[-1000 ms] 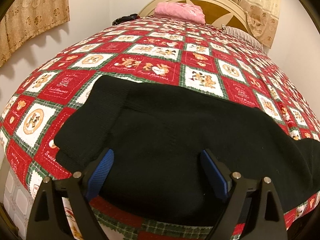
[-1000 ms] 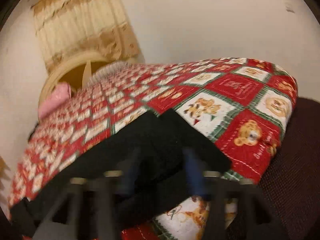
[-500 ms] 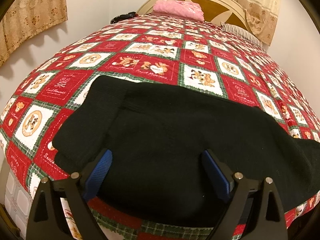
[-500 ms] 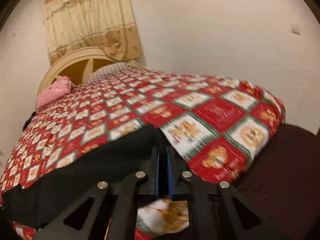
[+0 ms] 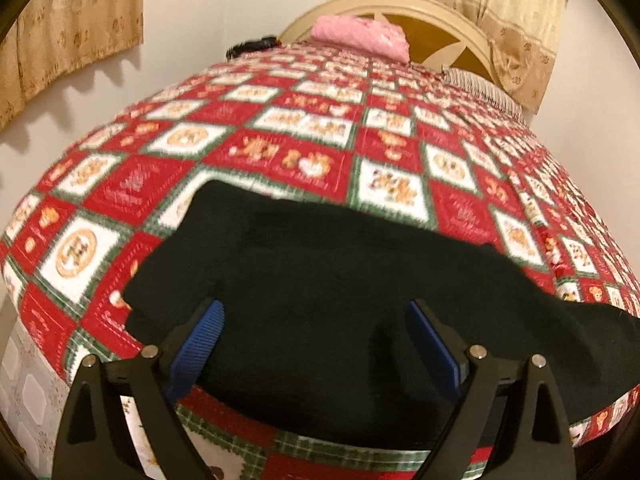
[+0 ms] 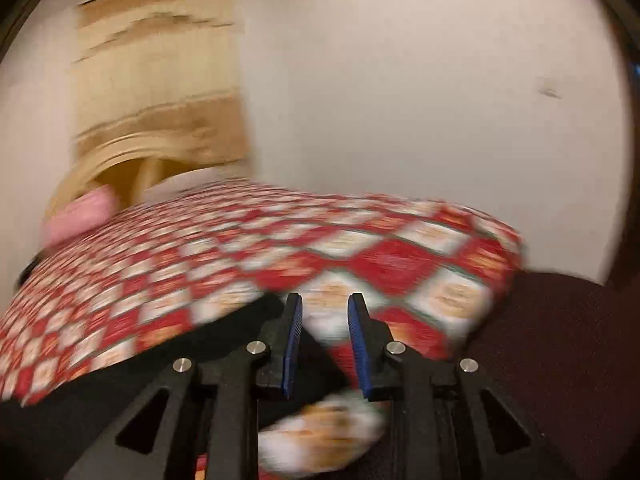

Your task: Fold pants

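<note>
My left gripper [image 5: 314, 342] was closest to the work. Its jaws stood wide apart, low over the near part of the soft black cloth pants [image 5: 340, 312], and held nothing. The pants lay flat at the near edge of the bed with the red, white and green checked teddy-bear quilt [image 5: 304, 128]. Their long way ran from side to side in front of me, out past my right side.

My right gripper [image 6: 323, 344] was near the far right end of the pants [image 6: 120, 392]. Its jaws were a little way apart, with only quilt [image 6: 392, 256] showing between them. The black cloth lay just to the left of them. That picture was blurry, so I could not tell if the left jaw touched the cloth.

I think the next move needed the right jaws to go left to catch that end. Then the end could be carried across to my left side.

Past the pants the quilt was bare, with lots of room. A pink pillow [image 5: 360, 34] and a curved cream wooden headboard [image 5: 448, 26] sat far off. On my right the bed edge dropped to a dark brown seat [image 6: 560, 360].
</note>
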The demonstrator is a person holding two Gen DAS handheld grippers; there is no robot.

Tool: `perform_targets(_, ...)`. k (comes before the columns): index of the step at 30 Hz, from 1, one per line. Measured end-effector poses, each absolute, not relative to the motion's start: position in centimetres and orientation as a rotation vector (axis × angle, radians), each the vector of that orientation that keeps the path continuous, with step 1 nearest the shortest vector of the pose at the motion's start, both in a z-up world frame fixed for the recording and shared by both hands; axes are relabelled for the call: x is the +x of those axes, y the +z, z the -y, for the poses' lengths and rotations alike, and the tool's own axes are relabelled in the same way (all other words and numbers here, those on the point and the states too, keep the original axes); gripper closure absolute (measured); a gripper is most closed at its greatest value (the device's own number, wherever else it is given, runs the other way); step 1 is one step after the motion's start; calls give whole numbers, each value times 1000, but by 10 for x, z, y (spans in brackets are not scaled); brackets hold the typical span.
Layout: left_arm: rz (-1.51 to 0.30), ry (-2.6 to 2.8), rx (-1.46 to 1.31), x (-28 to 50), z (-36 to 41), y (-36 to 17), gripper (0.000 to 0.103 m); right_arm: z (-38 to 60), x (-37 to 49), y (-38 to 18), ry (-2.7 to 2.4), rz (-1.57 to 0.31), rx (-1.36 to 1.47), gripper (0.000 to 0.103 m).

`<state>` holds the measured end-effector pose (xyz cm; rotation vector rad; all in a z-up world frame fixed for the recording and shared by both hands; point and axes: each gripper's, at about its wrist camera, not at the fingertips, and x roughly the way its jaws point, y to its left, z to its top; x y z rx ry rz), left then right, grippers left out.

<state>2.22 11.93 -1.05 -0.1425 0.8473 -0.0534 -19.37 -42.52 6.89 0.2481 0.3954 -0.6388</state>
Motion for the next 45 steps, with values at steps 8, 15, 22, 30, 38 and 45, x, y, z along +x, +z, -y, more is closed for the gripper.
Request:
perform_targets(8, -775, -249, -40, 6, -54, 11, 8, 309, -78, 21, -92, -578, 285, 78)
perform_targets(15, -805, -347, 76, -2, 3, -9, 8, 237, -31, -37, 132, -722, 301, 78)
perform_targets(22, -845, -329, 117, -15, -10, -35, 8, 203, -13, -42, 225, -778, 186, 78)
perform_targets(30, -839, -324, 101, -15, -12, -38, 6, 169, 57, -22, 433, -823, -32, 78)
perform_targets(38, -827, -295, 55, -20, -27, -30, 6, 124, 80, -47, 568, -926, -397, 78)
perform_targets(45, -854, -254, 67, -10, -30, -40, 4, 117, 87, -52, 658, -974, -486, 83)
